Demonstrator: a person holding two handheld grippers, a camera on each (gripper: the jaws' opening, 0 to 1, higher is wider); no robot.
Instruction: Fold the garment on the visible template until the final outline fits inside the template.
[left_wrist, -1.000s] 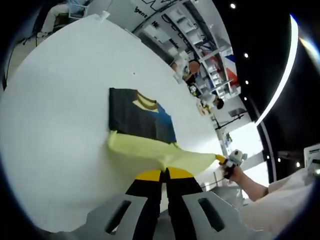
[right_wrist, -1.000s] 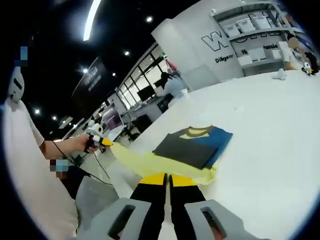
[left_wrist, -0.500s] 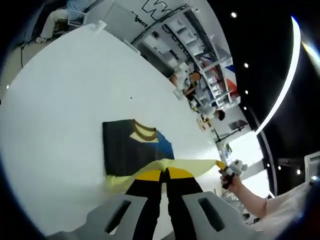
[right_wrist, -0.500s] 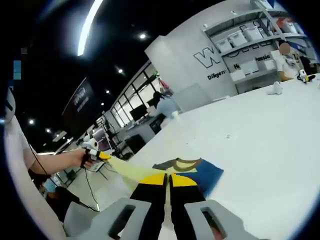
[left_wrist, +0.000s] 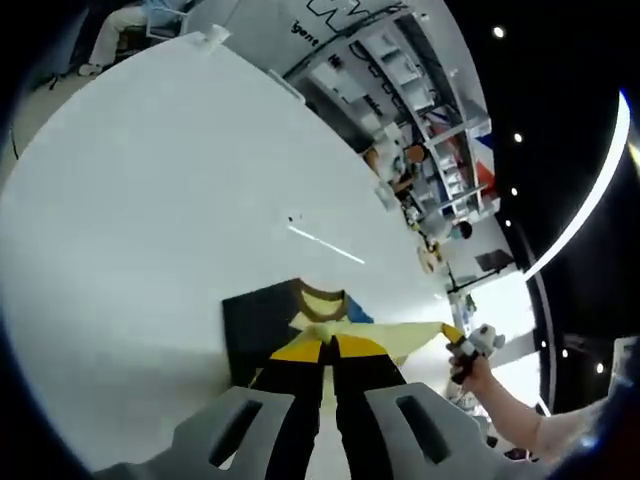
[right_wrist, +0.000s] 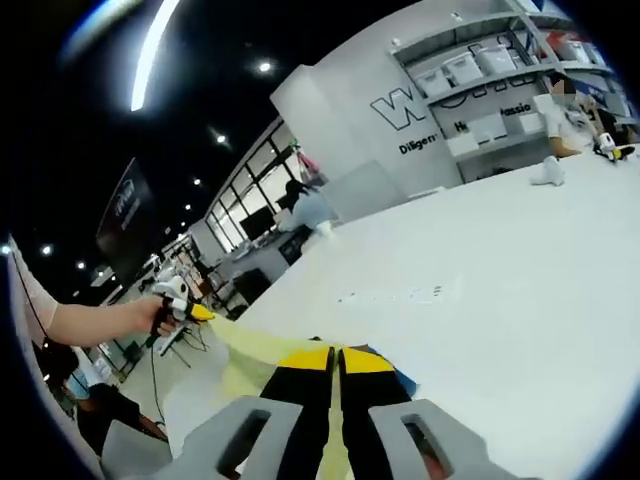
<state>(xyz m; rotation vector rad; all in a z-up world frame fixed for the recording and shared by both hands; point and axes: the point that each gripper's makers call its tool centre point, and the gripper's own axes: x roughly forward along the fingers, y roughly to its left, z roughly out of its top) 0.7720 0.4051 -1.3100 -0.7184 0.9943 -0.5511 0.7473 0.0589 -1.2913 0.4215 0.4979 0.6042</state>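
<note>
Both grippers are clenched on the pale yellow hem of a garment (left_wrist: 400, 338), the yellow-tipped jaws of the left gripper (left_wrist: 327, 350) and the right gripper (right_wrist: 338, 358) pressed together with cloth between them. The hem is stretched as a taut band between the two tools, raised over a white table (left_wrist: 140, 220). Beyond the jaws, the rest of the garment lies flat on the table: a dark panel, a tan collar and a sliver of blue, just under the lifted edge. The fabric looks light, thin and limp, sagging wherever unsupported, so corner grips held well apart seem the way to keep it flat. No template outline can be made out. Shelving and seated people (right_wrist: 308, 205) fill the background.
</note>
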